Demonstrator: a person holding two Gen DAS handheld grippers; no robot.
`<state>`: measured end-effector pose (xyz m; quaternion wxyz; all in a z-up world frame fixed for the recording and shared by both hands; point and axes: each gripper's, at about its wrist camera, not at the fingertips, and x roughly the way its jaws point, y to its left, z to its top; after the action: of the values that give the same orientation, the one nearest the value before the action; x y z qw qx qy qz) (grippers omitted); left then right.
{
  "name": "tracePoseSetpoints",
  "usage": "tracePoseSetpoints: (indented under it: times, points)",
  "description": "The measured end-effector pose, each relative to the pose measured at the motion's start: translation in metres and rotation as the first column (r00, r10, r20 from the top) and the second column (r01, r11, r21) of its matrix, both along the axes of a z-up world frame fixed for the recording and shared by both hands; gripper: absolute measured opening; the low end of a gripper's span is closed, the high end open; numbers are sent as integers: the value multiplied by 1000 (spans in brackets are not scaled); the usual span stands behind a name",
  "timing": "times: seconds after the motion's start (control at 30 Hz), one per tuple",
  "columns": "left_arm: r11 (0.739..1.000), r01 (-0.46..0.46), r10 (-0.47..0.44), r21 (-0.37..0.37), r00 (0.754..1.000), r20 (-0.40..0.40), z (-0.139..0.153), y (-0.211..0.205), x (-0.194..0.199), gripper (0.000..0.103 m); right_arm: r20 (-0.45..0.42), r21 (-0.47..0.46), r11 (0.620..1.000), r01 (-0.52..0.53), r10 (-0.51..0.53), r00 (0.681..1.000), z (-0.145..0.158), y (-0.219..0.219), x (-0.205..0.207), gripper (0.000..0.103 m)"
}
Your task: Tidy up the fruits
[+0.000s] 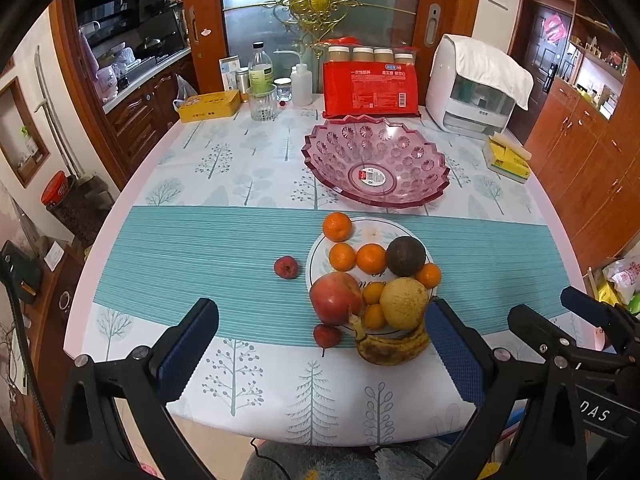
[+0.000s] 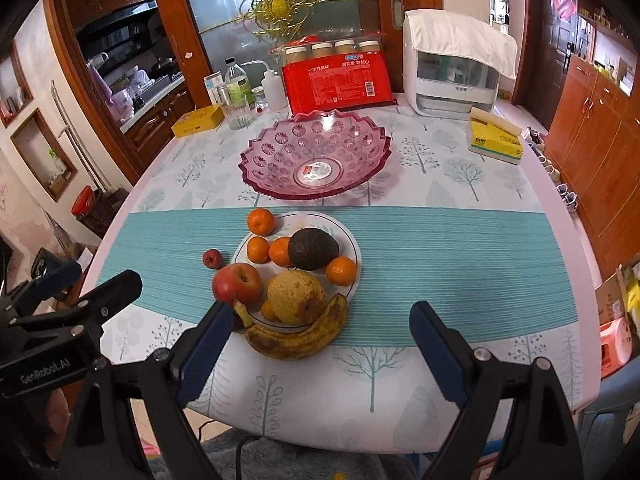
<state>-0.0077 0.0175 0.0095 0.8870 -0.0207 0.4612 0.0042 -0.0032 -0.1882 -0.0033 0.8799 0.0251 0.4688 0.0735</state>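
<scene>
Both hand-held grippers hang over the near edge of the counter (image 1: 168,184), the left hand-held gripper (image 1: 320,344) and the right hand-held gripper (image 2: 320,344) each spread wide and holding nothing. The fruits sit heaped on a white plate (image 2: 352,248) on the teal runner: apple (image 2: 237,283), pear (image 2: 295,296), banana (image 2: 296,340), avocado (image 2: 313,249), several mandarins. Behind it stands the pink bowl (image 2: 316,156), bare inside.

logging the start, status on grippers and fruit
Left gripper open, right gripper open, both empty. Fruit on white plate; pink bowl empty. Nothing blocking.
</scene>
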Motion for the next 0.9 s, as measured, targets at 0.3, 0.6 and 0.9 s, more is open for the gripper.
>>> tracePoseSetpoints:
  times: [0.3,0.6,0.9]
  points:
    - [999,35,-35,3,999,-14,-1,7,5,102,-16,12,1000,6,-6,1000,-3,11,0,91]
    - [986,164,-162,21,985,-53,-4,22,30,102,-59,45,988,149,-146,988,-3,22,2,91]
    - [969,243,-243,42,970,-19,-22,56,58,102,-93,-27,973,228,-230,969,-24,48,13,88]
